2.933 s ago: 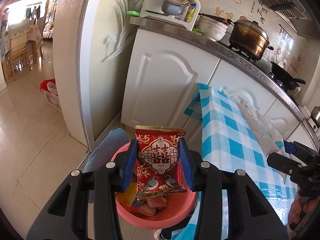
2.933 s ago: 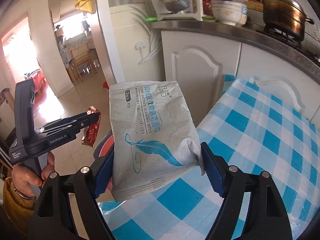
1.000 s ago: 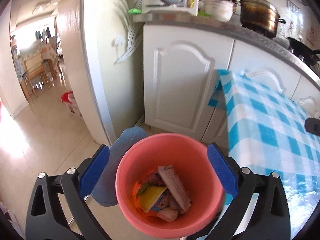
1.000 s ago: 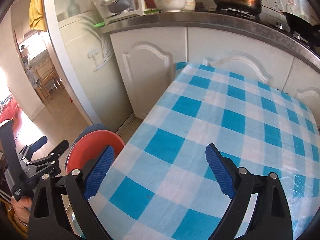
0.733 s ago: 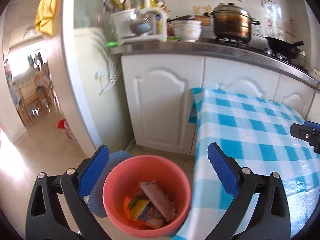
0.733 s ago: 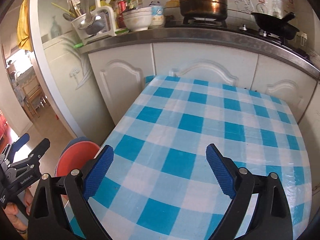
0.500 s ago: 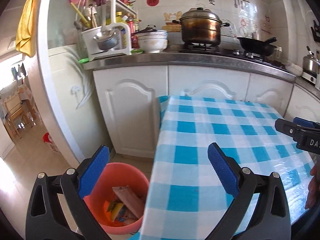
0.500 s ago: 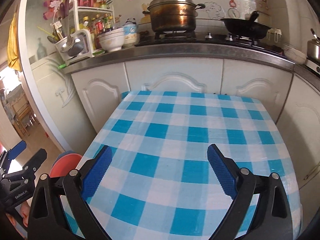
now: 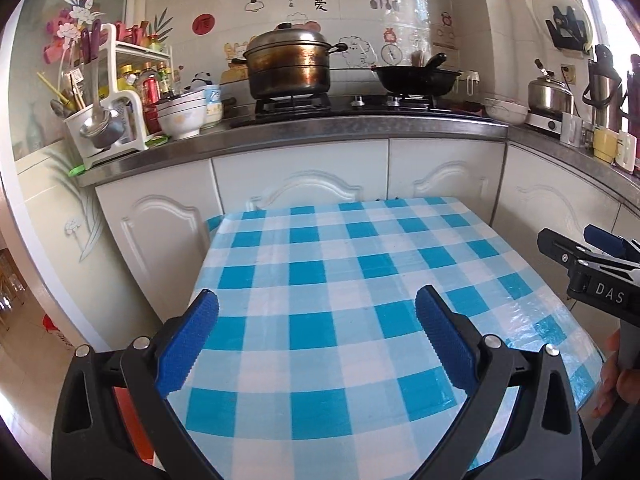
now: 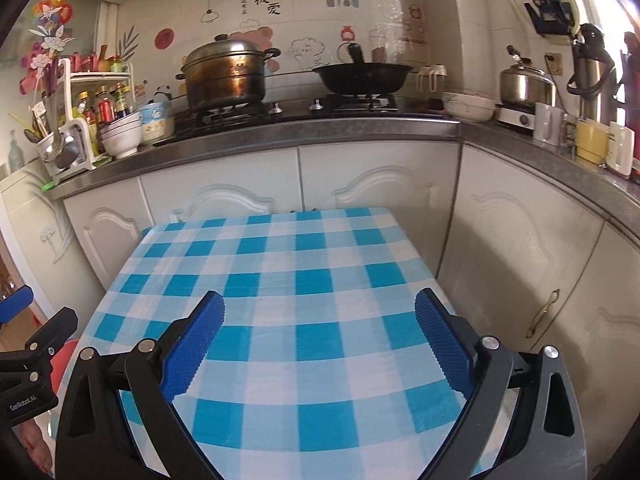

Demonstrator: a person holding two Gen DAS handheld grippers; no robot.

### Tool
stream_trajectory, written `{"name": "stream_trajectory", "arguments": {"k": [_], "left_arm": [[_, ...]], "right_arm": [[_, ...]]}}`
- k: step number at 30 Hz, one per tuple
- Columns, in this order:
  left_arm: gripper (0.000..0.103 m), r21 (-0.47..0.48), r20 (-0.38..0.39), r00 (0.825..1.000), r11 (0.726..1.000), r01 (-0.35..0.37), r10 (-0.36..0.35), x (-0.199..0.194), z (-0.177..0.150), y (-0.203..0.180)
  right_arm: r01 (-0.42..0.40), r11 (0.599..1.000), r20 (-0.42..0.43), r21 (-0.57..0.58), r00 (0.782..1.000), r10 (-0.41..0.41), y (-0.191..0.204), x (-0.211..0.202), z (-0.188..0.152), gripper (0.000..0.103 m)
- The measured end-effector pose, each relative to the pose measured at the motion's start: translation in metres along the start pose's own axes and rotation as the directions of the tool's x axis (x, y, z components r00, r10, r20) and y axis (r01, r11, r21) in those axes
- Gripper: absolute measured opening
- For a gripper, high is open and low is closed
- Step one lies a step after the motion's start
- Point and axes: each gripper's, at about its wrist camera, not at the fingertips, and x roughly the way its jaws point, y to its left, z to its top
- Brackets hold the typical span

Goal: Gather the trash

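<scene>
The blue-checked tabletop [image 9: 320,280] lies bare; left gripper [image 9: 316,334] and right gripper [image 10: 319,336] hover empty, fingers apart.

A small table under a blue-and-white checked cloth [image 9: 332,280] stands against white panelled cabinet doors [image 9: 296,176] that wrap an L-shaped grey stone counter [image 9: 360,128]. At the counter's left end sits a white plastic utensil rack [image 9: 112,120] beside stacked white bowls [image 9: 180,116]. On the black gas hob [image 10: 288,110] rest a tarnished steel lidded pot [image 9: 288,64] and a black wok [image 10: 360,72]. The white tiled wall [image 9: 400,20] carries cartoon stickers. Daylight enters at the right edge; pale floor tiles [image 9: 24,380] show at left.
</scene>
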Motion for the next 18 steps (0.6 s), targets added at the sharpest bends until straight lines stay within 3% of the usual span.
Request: {"name": "stream_trajectory", "arguments": {"k": [5,10,18], "left_arm": [[0.099,0.026,0.036,0.999,0.999,0.025,-0.026,-0.004,0.003,-0.032],[0.099,0.058,0.031,0.995,0.994,0.093,-0.095,-0.006,0.003,-0.065],[0.099,0.068,0.080,0.986,0.988,0.141,-0.146,-0.028,0.021,-0.094]], "right_arm": [[0.074,0.996,0.059,0.059,0.995,-0.077,-0.036,-0.013,-0.011,0.095],[0.157,0.983,0.076,0.095,0.983,-0.165,-0.064,-0.025,-0.017,0.095],[0.290,0.949,0.185,0.123,0.933,-0.309,-0.091,-0.076,-0.007,0.096]]}}
